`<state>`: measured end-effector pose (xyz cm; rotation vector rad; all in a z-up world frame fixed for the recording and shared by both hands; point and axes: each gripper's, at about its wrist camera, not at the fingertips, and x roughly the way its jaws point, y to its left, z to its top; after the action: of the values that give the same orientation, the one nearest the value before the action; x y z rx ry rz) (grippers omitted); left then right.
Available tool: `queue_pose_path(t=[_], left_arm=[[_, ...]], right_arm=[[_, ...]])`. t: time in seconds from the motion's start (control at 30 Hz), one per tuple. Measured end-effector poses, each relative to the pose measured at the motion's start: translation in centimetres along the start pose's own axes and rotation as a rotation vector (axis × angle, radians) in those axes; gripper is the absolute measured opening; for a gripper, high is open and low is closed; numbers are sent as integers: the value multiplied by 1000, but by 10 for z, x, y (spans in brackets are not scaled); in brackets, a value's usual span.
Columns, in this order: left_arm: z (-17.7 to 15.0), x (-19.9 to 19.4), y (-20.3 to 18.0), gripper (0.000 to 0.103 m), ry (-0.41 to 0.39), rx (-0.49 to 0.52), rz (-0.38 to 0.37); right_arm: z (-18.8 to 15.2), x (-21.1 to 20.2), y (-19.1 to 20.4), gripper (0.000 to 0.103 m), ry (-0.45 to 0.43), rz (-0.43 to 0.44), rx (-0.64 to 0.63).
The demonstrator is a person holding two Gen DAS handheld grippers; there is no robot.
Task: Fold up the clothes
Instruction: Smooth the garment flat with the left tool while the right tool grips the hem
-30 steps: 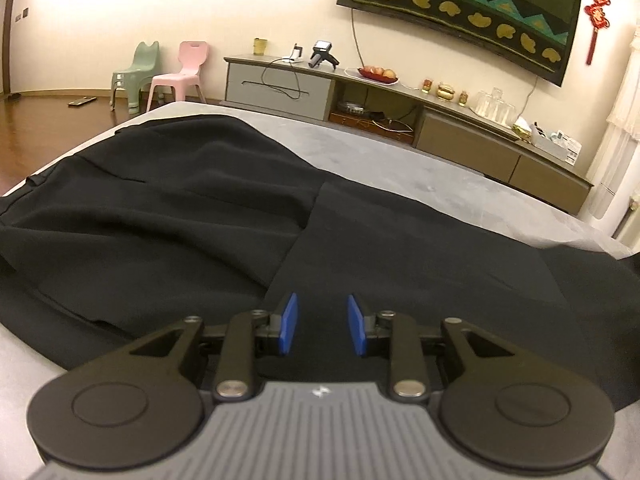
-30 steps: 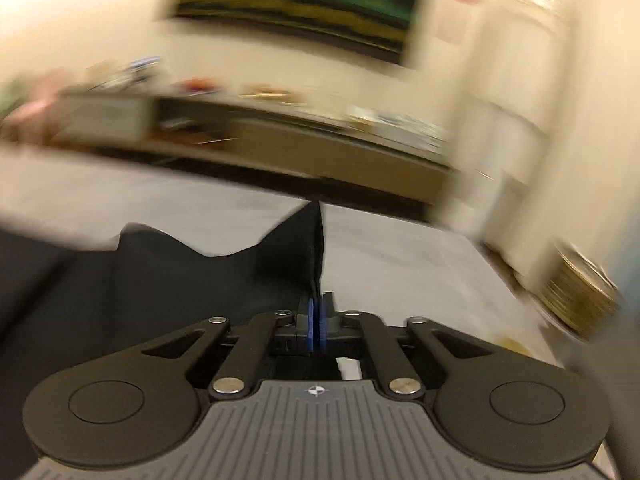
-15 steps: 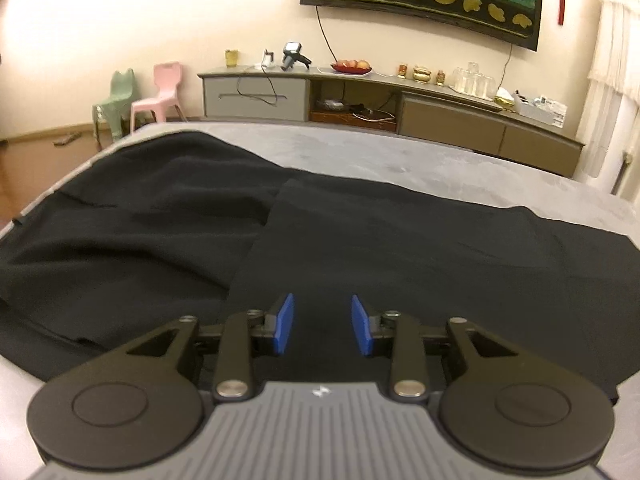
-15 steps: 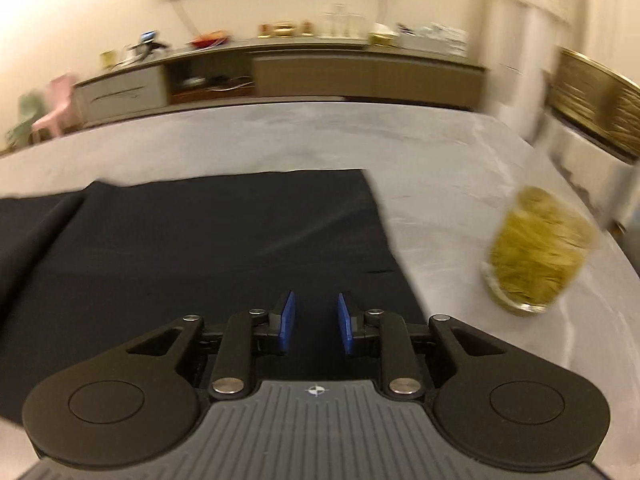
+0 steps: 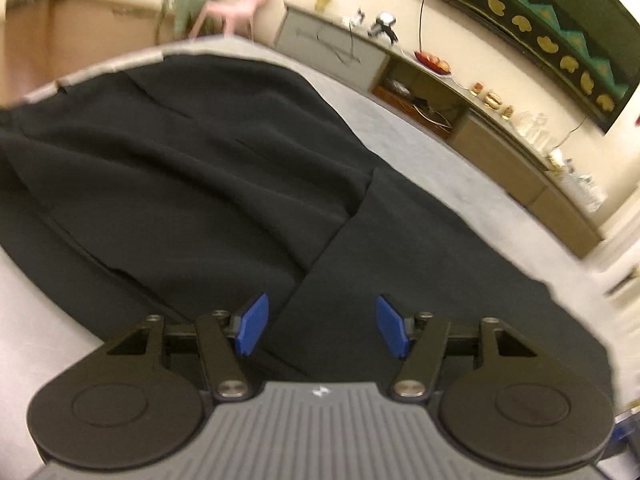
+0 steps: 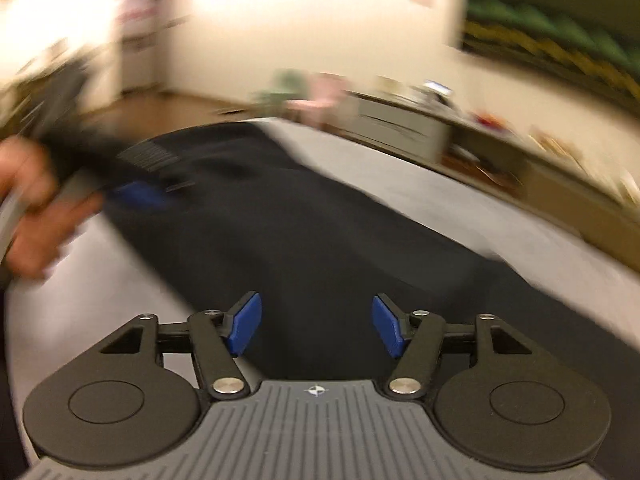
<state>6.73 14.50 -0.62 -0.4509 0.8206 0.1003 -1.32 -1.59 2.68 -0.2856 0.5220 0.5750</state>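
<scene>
A black garment (image 5: pixel 208 168) lies spread on the grey table (image 5: pixel 472 176), with a flat folded layer (image 5: pixel 420 264) lying over its right part. My left gripper (image 5: pixel 320 326) is open and empty just above the fold's near edge. My right gripper (image 6: pixel 316 328) is open and empty over the same garment (image 6: pixel 320 232). The right wrist view is blurred. In it the left gripper (image 6: pixel 140 194) and the hand holding it (image 6: pixel 36 208) show at the far left.
A long low sideboard (image 5: pixel 460 96) with small items stands along the back wall, under a dark wall hanging (image 5: pixel 540 28). A green chair (image 5: pixel 192 4) and a pink chair (image 5: pixel 240 8) stand on the wooden floor beyond the table's far left corner.
Both grippers have opened wider. The right gripper let go of the cloth edge a second ago and has swung left to face the garment. The left view has tilted.
</scene>
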Motion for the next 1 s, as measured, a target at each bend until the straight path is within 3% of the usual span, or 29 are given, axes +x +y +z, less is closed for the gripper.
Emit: queue_pose_path(t=[0.13, 0.3, 0.37, 0.47, 0.5, 0.53, 0.57, 0.6, 0.73, 0.83, 0.9, 1.0], left_arm=[[25, -2, 16, 63, 10, 30, -3], [29, 6, 66, 61, -15, -96, 48], [32, 8, 76, 61, 3, -125, 0], [38, 4, 76, 62, -11, -60, -38], [39, 2, 76, 62, -27, -33, -27], [40, 0, 75, 62, -41, -7, -16], [41, 0, 75, 62, -46, 6, -9], [42, 0, 76, 62, -45, 9, -11], [40, 0, 79, 62, -27, 2, -39], [36, -5, 80, 62, -30, 19, -45], [34, -11, 81, 62, -33, 22, -57], [30, -14, 78, 62, -27, 32, -73]], right_arm=[[30, 33, 53, 72, -27, 10, -87], [53, 95, 78, 73, 32, 10, -40], [59, 120, 87, 76, 64, 15, -22], [60, 133, 101, 74, 112, 15, -23], [59, 133, 103, 65, 120, 15, -5], [58, 133, 105, 49, 129, 15, 14], [58, 132, 105, 17, 135, 7, 29], [59, 130, 101, 6, 136, -10, 39], [60, 117, 82, 2, 122, -80, 93], [65, 80, 46, 1, 34, -142, 197], [66, 46, 5, 1, -22, -211, 295], [45, -15, -88, 1, -62, -377, 492]])
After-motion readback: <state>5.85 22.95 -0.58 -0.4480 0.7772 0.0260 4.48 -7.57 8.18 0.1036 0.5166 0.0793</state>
